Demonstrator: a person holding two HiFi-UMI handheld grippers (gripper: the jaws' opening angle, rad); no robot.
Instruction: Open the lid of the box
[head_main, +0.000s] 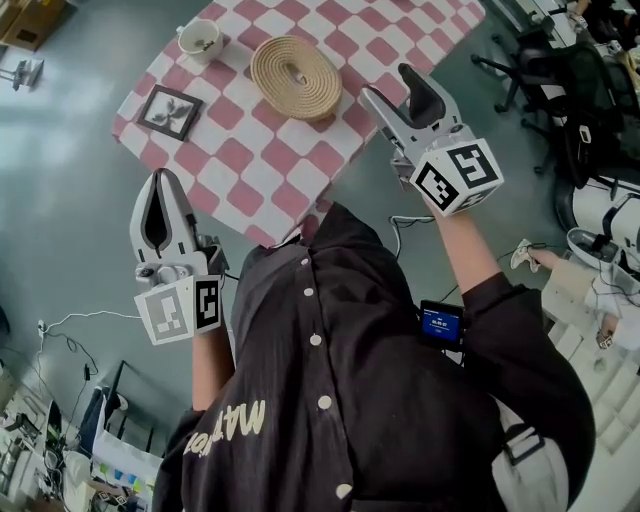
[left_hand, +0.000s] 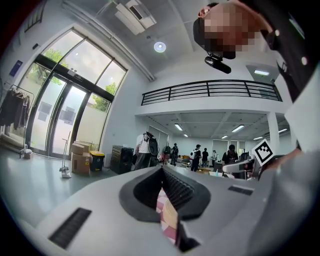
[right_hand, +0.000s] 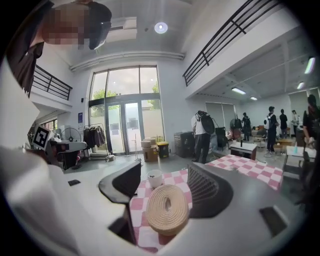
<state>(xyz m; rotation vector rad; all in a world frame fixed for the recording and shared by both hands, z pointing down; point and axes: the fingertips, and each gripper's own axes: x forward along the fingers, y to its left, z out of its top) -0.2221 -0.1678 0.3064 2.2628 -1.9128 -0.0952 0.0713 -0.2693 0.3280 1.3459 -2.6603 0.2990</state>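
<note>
A round woven rope box (head_main: 295, 77) with a small knob on its lid sits on the red-and-white checked table (head_main: 240, 160). My right gripper (head_main: 388, 82) hovers at the table's right edge, just right of the box, and is open and empty. In the right gripper view the box (right_hand: 167, 209) shows between the spread jaws of that gripper (right_hand: 164, 167), still a little way ahead and untouched. My left gripper (head_main: 165, 178) is off the table's near-left edge, over the floor, with its tips together. In the left gripper view only a sliver of checked cloth (left_hand: 167, 215) shows through that gripper (left_hand: 162, 170).
A white cup (head_main: 200, 40) and a small dark picture frame (head_main: 169, 111) stand on the table's left part. Black office chairs (head_main: 560, 90) crowd the right side. A cardboard box (head_main: 35, 20) sits at the far left, and cables lie on the floor.
</note>
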